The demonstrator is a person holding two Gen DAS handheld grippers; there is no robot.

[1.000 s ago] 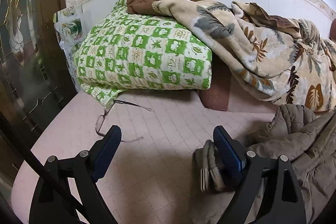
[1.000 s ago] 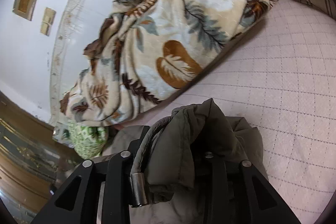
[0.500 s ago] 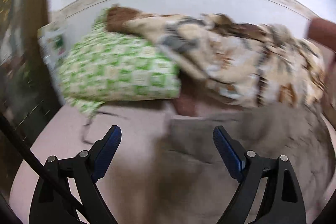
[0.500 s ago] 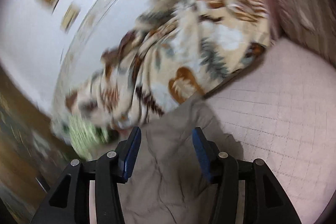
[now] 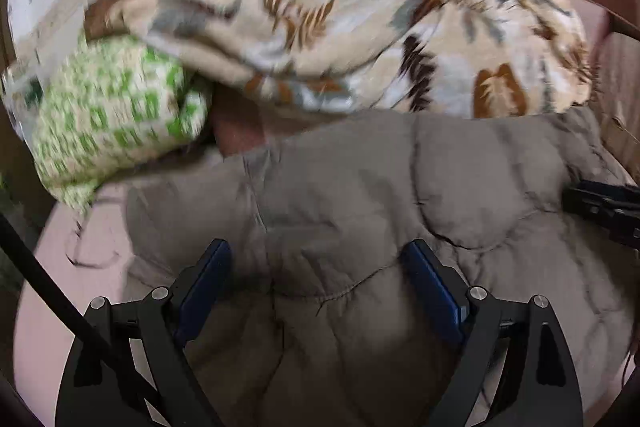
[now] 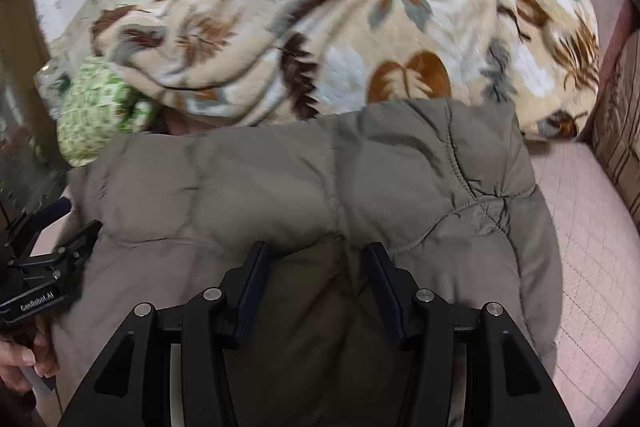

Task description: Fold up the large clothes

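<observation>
Jacket [image 5: 360,195], a padded grey-brown one, lies spread across the pink quilted bed [image 6: 580,235], its far edge up against the leaf-print blanket [image 5: 360,39] heaped along the head of the bed. It covers most of the near part of the mattress, leaving bare sheet only along the right side and at the left corner, where a green-checked pillow [image 5: 108,115] sits under the blanket's end.

Left gripper [image 5: 320,291] hovers above the jacket with its jaws spread wide and nothing between the pads; the cloth below looks untouched by them. Right gripper [image 6: 316,287] also stands above the jacket, toward the jacket's right half. Its jaws have just been opening, and they now stand apart with only flat fabric showing beneath them, so it has let go and grips nothing.

Both tools point down at the cloth side by side, one over each half, which fits a garment laid flat before folding. In the right wrist view the left tool shows at the jacket's left edge, with a hand [image 6: 24,359] on its handle. Judging by this, the spreading is done and the folds themselves are not yet begun; each tool is placed to take an edge on its own side. Both views are blurred.
</observation>
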